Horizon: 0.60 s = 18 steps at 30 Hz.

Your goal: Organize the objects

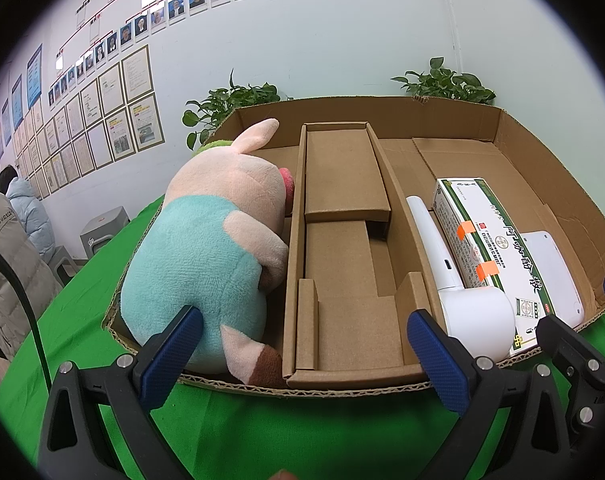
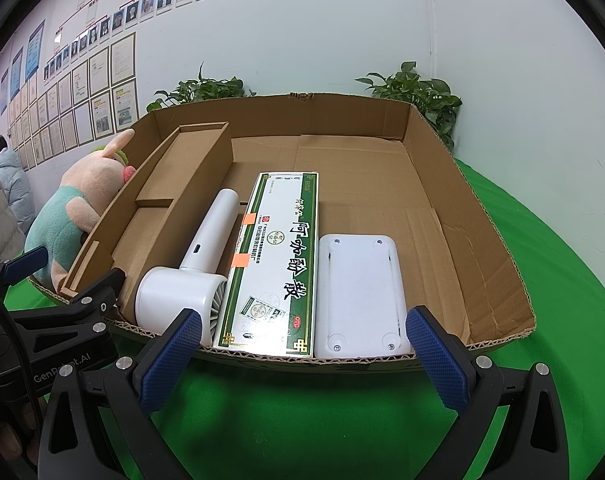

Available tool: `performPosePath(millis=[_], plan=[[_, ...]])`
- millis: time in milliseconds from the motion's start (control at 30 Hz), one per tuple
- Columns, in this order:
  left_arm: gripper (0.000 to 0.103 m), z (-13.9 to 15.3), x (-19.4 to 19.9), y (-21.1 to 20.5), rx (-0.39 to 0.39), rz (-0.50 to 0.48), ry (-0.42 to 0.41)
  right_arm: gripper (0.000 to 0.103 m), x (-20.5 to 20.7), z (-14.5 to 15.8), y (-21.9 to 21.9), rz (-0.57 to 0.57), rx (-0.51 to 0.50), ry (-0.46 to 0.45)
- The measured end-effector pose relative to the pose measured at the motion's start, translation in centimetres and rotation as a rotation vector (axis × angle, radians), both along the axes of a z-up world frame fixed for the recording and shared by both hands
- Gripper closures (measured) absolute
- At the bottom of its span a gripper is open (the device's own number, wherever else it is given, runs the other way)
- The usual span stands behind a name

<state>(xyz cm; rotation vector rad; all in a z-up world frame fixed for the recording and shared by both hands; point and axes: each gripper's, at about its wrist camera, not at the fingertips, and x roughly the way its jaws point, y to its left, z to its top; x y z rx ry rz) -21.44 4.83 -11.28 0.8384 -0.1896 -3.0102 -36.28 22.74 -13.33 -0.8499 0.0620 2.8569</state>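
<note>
2 pairs of tongs over a green cloth (image 2: 542,280), both spread wide and gripping nothing. Largest on the cloth: shallow cardboard tray (image 2: 482,240), open-topped, standing close in front of both grippers. Inside it toward the left, a long cardboard insert (image 1: 342,240), running front to back and split into stepped compartments, with nothing lying in them. Pressed against the insert's left wall, a plush pig (image 1: 206,248) in a teal shirt, lying on its side, snout toward the insert, rump and 1 foot at the tray's front left corner. Right of the insert, 3 items side by side along the tray's front edge: white hair dryer (image 2: 190,280) with barrel forward and handle pointing back; green-and-white medicine box (image 2: 278,264), flat, 2 orange tape tabs on its left edge, touching the dryer; white flat device (image 2: 358,296), underside up with screws showing, just beside the box. Left gripper (image 1: 306,344) level with the insert's front end; right gripper (image 2: 302,348) level with the box's near end.
</note>
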Motion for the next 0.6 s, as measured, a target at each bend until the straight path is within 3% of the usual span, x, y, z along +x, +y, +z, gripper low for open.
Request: performPosePath(millis=[600], plan=[[0.001,-0.08,0.0,-0.02,-0.005,-0.001,0.003,0.0,0.06,0.03,0.02,0.0,0.0,0.0]])
